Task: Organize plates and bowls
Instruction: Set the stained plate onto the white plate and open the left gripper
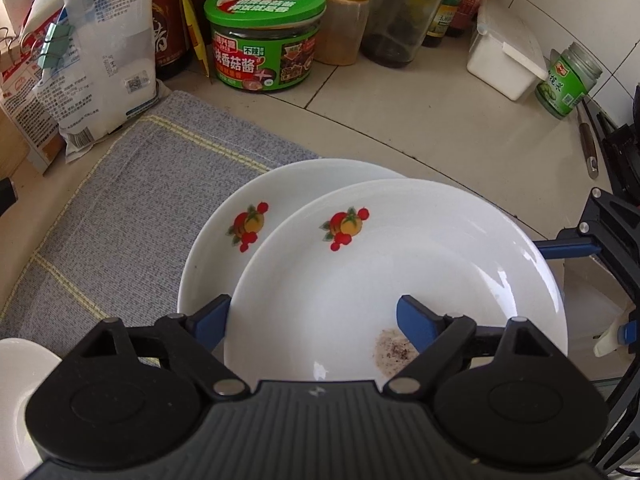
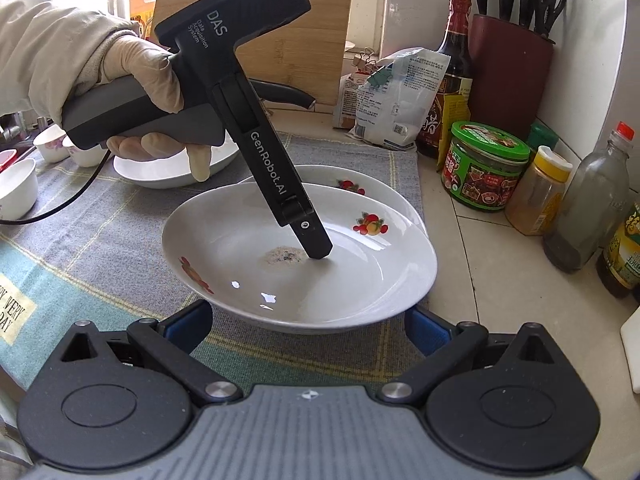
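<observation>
Straddling the top plate (image 1: 400,264) rim, the left gripper (image 1: 316,320) is released. Slide it fully onto the lower plate (image 1: 224,264) before withdrawing; right gripper (image 2: 308,324) stands open.

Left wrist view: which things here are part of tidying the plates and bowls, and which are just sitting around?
Part of the job:
upper plate
lower plate
left gripper

Just lying about:
green-lidded sauce jar
yellow-capped spice jar
white bag

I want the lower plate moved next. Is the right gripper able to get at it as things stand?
Probably not yet. The upper plate lies on most of the lower plate, whose far rim alone shows. The open right gripper sits at the upper plate's near rim.
</observation>
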